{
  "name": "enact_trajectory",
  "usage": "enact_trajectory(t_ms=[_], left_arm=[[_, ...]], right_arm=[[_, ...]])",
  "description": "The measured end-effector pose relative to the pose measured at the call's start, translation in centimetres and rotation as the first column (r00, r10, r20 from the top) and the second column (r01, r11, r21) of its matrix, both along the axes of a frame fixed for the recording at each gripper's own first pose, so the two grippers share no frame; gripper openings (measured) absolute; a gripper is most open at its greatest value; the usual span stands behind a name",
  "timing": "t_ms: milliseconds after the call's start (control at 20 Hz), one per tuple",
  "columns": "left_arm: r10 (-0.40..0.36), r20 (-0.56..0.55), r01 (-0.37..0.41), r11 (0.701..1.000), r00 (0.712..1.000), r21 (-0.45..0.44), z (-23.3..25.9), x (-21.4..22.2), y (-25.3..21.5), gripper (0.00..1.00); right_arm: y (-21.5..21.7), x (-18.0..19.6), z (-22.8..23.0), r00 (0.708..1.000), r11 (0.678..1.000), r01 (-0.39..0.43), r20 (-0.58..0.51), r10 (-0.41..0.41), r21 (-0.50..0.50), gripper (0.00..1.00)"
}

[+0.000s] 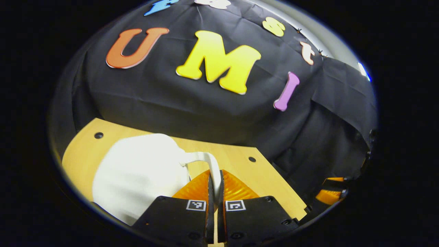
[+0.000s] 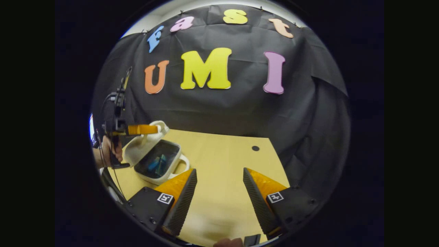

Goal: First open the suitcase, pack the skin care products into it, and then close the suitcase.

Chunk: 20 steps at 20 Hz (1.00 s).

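In the left gripper view, my left gripper (image 1: 216, 187) is shut on the thin white handle (image 1: 207, 159) of the suitcase lid (image 1: 137, 175), whose white shell bulges to the left of the fingers. The right gripper view shows the small white suitcase (image 2: 171, 173) at the left, open, its lid (image 2: 139, 147) tilted up. Blue skin care products (image 2: 156, 164) lie in its dark interior. There the left gripper (image 2: 151, 129) grips the top of the lid, held by a hand (image 2: 109, 151). My right gripper (image 2: 219, 185) is open over bare table, to the right of the suitcase.
The light wooden table (image 2: 223, 154) has a small round hole (image 2: 255, 148) near its far right corner. The black cloth wall stands close behind it. The right gripper (image 1: 331, 193) shows at the right edge of the left gripper view.
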<state>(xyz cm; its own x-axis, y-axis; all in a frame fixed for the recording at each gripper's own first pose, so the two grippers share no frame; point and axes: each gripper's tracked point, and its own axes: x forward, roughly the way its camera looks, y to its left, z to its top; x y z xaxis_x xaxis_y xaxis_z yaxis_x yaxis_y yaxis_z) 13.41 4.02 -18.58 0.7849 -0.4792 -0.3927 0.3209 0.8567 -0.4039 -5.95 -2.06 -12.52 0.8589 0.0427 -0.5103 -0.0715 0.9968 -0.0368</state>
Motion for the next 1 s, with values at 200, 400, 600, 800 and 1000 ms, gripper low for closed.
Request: enact_trajectory(t_ms=[200,400,600,800,1000], left_arm=[[-0.05,-0.055,0.053,0.996,0.997,0.067,-6.1,-0.9,-1.4,0.07],[-0.055,-0.06,0.065,0.98,0.997,0.188,-9.1,-1.0,-2.5,0.07],[-0.04,-0.052,0.054,0.951,0.998,0.306,-9.7,-1.0,-2.2,0.11],[-0.029,-0.063,0.047,0.954,0.998,0.295,-9.6,-1.1,-2.7,0.21],[0.006,-0.019,-0.001,0.973,1.0,0.229,-6.4,-1.6,-2.6,0.73]], right_arm=[[-4.6,-1.7,-0.4,0.997,0.996,0.052,-0.045,-0.055,-0.069,0.81],[-5.9,-2.2,-0.7,0.994,0.994,0.07,-0.079,-0.077,-0.088,0.81],[-4.9,-1.7,-0.5,0.995,0.995,0.045,-0.081,-0.052,-0.091,0.81],[-3.8,-1.0,-0.4,0.997,0.996,0.036,-0.072,-0.042,-0.076,0.81],[-2.8,0.1,0.2,0.999,0.997,0.018,-0.043,-0.021,-0.07,0.81]])
